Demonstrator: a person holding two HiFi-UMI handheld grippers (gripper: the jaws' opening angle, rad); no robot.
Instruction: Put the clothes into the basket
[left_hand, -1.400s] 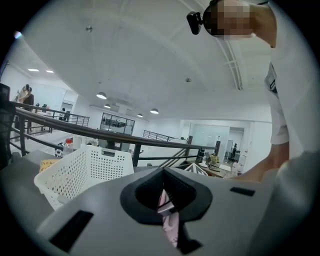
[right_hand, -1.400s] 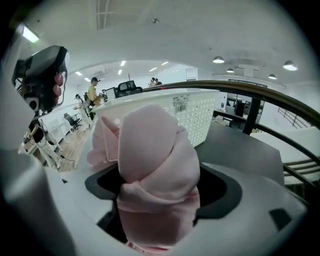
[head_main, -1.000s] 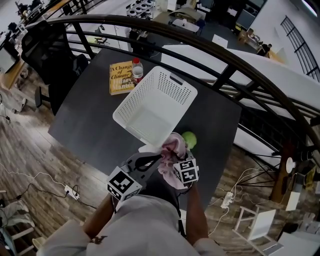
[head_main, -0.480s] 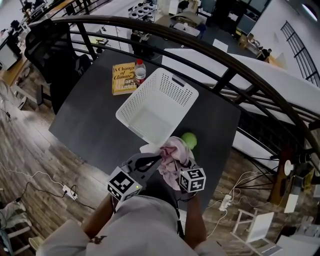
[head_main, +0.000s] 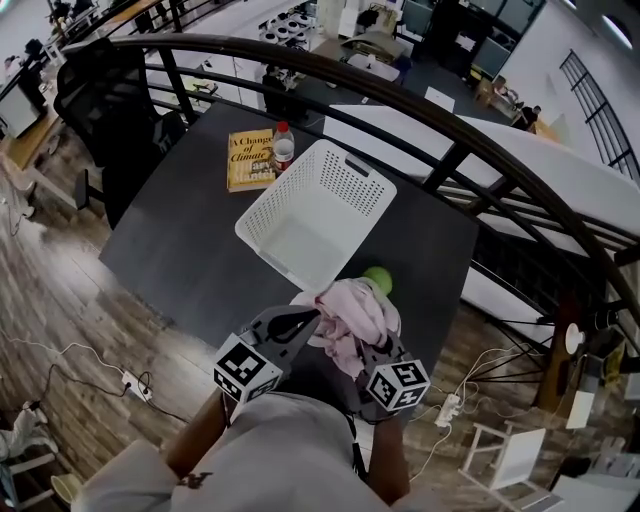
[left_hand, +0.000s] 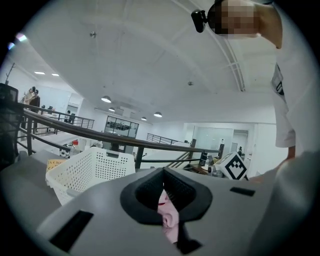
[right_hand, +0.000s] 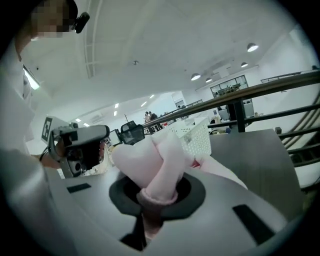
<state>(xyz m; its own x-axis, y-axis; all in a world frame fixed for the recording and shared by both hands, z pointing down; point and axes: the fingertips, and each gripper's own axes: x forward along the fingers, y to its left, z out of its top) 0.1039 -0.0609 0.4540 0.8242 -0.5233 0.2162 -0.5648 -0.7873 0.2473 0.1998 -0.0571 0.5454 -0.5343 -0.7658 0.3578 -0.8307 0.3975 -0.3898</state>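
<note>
Pink cloth (head_main: 350, 315) hung bunched up between the two claws, above the near edge of the dark desk (head_main: 190, 240). It was not in the basket. It was just in front of the basket's near corner.

The right claw (right_hand: 152, 200) was pressed tight on a twisted fold of the pink cloth. The fold stuck up out of its jaws like a fat knot, and more cloth spilled over to one side. The left claw (left_hand: 165, 197) was also squeezed together on the pink cloth. A small pink bit showed in the thin gap between its black pads (left_hand: 182, 190). Both claws pointed away from the person, toward the basket. Each one had a cube with black and white squares on it.

The white basket (head_main: 315, 215) sat in the middle of the desk. Its sides were full of little holes. A green ball (head_main: 378, 280) lay on the desk just beside the basket, right behind the cloth. At the far end of the desk lay a yellow book (head_main: 247, 158). A bottle with a red cap (head_main: 283, 148) stood touching the book, close to the far corner of the basket. A dark curved railing (head_main: 450, 130) ran behind the desk.
</note>
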